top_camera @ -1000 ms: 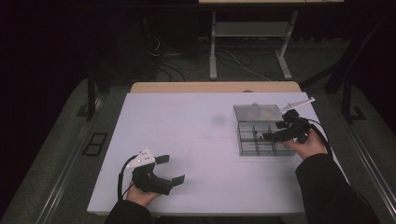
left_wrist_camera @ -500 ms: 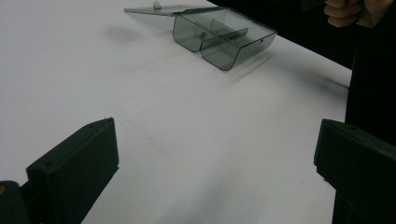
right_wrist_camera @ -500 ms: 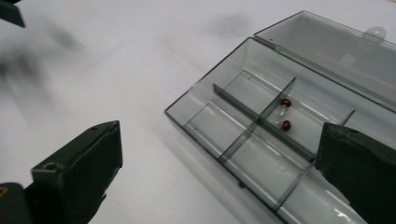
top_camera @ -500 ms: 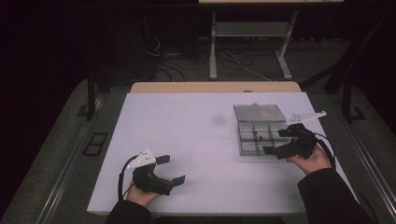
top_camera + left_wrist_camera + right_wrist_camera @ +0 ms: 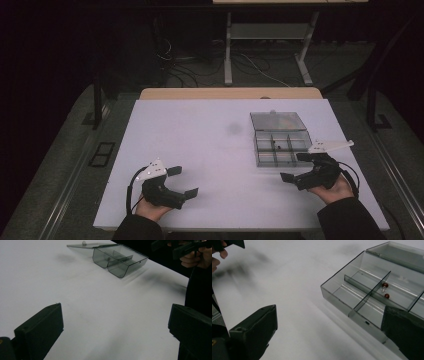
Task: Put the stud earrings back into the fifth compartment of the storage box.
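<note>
Right claw [image 5: 295, 168] agape beside open box [image 5: 372, 290]; red beads [image 5: 385, 285] inside.

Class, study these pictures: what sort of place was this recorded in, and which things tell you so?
Probably a lab or studio set up for recording handling work: a bare white table in a dark room, loose cables on the floor behind, and a person holding the left gripper and right gripper.

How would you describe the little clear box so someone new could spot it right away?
Start at the white table and look to its far right part, just ahead of the right gripper. There lies a smoky transparent box with dividers, its lid folded open behind it. Two small red beads sit in one compartment.
</note>
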Motion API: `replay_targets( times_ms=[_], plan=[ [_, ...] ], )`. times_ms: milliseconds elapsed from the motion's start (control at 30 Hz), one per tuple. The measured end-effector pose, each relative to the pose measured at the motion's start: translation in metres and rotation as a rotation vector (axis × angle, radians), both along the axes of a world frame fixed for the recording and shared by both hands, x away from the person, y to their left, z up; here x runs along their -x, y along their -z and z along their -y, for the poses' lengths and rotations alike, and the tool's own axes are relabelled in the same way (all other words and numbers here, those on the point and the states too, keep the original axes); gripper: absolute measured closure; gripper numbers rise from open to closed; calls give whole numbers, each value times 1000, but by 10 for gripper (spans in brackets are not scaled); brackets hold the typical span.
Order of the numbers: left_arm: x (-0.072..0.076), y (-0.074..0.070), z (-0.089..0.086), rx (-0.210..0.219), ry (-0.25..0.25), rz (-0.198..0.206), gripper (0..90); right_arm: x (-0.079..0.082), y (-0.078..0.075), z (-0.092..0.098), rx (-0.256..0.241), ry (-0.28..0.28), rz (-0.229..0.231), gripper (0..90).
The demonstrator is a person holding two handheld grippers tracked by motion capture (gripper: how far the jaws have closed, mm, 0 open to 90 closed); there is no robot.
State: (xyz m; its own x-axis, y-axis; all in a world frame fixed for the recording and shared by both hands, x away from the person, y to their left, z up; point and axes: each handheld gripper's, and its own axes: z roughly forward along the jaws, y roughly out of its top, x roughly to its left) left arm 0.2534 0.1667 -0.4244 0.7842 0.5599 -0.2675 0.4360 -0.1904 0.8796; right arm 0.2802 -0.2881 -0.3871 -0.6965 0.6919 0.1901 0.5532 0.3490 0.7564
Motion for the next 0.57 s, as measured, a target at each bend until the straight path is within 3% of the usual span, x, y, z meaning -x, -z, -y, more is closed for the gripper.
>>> replay_targets(
  times_ms=[367,433,567],
  plan=[
    [0,0,0,-1,1,1,0,20,28,5,-2,30,7,4],
    [0,0,0,-4,2,0,0,22,30,5,6,30,-7,4],
    [-1,0,0,-5,2,0,0,25,30,5,4,36,8,4]
  ],
)
